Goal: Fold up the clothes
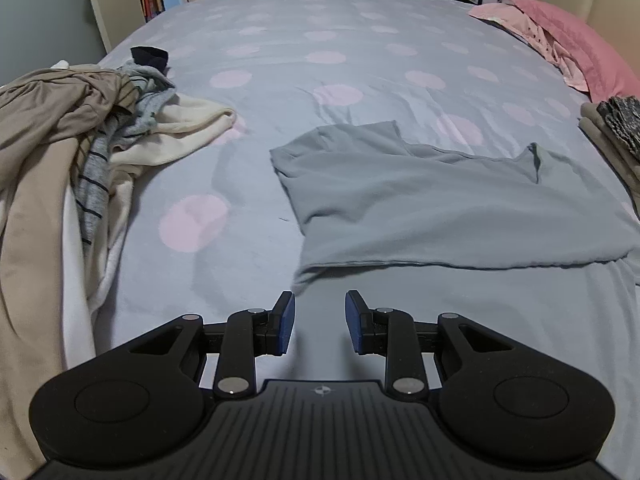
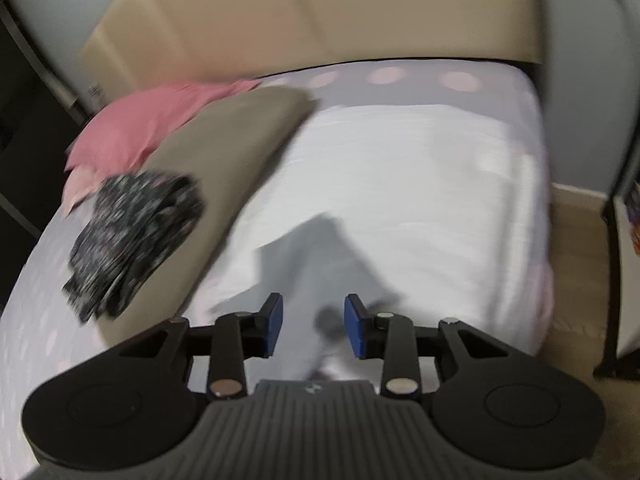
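A pale grey-blue cotton garment point(image 1: 460, 208) lies partly folded mid-bed. On one side sits a rumpled heap of beige, striped and cream clothes point(image 1: 80, 152), on the other a neat folded stack point(image 2: 224, 168) — some done, more left. Left gripper point(image 1: 320, 322) and right gripper point(image 2: 313, 326) gape, empty. No readable writing.

Lots of open bed point(image 1: 280, 24) in the middle and far back, easy to pass. Big messy pile of clothes point(image 1: 80, 128) blocking the left side. Gray shirt point(image 1: 440, 200) lying flat near the middle, low, easy to go over. Folded stack point(image 1: 612, 132) and pink pillow point(image 1: 580, 40) in the way on the right. Bare sheet right of the folded stack point(image 2: 224, 168) in the right wrist view.
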Available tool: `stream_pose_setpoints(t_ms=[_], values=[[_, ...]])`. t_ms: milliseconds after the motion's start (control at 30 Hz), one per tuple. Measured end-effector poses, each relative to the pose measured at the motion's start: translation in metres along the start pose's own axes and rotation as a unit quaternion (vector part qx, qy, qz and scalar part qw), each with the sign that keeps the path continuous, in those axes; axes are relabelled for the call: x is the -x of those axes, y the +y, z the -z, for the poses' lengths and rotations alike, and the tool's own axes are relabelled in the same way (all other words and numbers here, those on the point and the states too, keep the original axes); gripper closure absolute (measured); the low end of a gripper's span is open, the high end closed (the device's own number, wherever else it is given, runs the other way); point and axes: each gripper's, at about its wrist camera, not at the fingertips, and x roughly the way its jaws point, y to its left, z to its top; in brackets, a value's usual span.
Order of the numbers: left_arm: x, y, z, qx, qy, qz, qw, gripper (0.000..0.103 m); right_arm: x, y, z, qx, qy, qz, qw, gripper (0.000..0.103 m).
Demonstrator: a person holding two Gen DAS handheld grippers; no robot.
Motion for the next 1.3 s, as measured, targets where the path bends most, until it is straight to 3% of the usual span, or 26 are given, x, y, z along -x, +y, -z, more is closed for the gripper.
stream_pose_setpoints(t_ms=[167,367,533,700,967,1100,1300], values=[[-0.003,-0.006,0.004,0.000,0.007,-0.008,0.9999,0.073,-0.007,-0.030,-0.001,-0.053,0.009,0.001,0.999,0.065],[-0.001,-0.007,0.012,0.006,0.016,-0.007,0.9998,0.073,-0.027,-0.026,0.000,-0.060,0.012,0.002,0.998,0.065],[-0.003,-0.005,0.016,0.013,0.024,-0.010,0.9996,0.073,-0.032,-0.023,0.000,-0.057,0.002,0.005,0.998,0.091],[-0.003,-0.008,0.013,0.021,0.025,-0.006,0.9995,0.073,-0.011,0.004,-0.002,-0.021,-0.034,-0.004,0.999,0.097],[0.008,-0.016,0.007,0.014,-0.004,0.007,0.9999,0.073,0.030,0.101,0.017,0.060,-0.042,-0.116,0.991,0.097],[0.014,-0.011,0.005,0.026,-0.019,0.021,0.9992,0.073,0.047,0.164,0.047,0.114,-0.026,-0.171,0.978,0.097],[0.017,-0.005,-0.003,0.033,-0.012,0.049,0.9982,0.073,0.068,0.249,0.101,0.175,0.001,-0.237,0.956,0.097]])
